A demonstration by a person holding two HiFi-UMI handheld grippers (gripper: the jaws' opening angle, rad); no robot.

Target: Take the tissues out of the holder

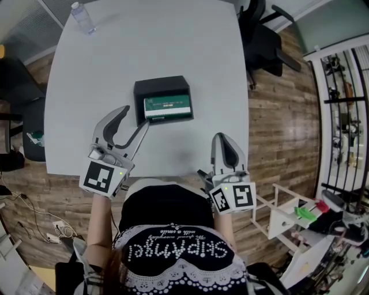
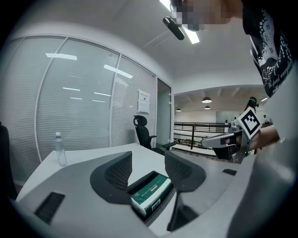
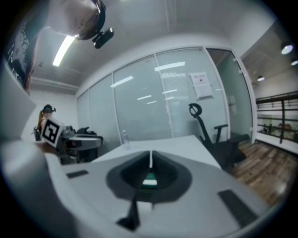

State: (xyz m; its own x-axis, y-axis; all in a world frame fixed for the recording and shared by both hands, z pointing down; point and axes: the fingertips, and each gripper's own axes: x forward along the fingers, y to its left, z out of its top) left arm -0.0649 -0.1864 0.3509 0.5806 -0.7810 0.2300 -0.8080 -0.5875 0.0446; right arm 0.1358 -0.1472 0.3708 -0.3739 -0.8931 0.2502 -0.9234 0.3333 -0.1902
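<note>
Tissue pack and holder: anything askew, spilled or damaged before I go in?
Nothing stands out. The green tissue pack sits in the black holder, toward its near side, looking intact. The water bottle stands upright at the table's far corner; no spill shows.

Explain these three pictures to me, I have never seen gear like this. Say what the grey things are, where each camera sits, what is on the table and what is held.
There is no robot here: a person holds a hand-worked pair of tongs in each hand. The top-down picture comes from a camera on the person's head. The other two come from cameras riding on each pair of tongs, looking along the jaws. On the grey table stands a black holder with a green tissue pack in it, and a water bottle stands at the far corner. The left tongs are open, close by the holder's near left corner, gripping nothing. The right tongs are shut and empty, over the table's near edge.
</note>
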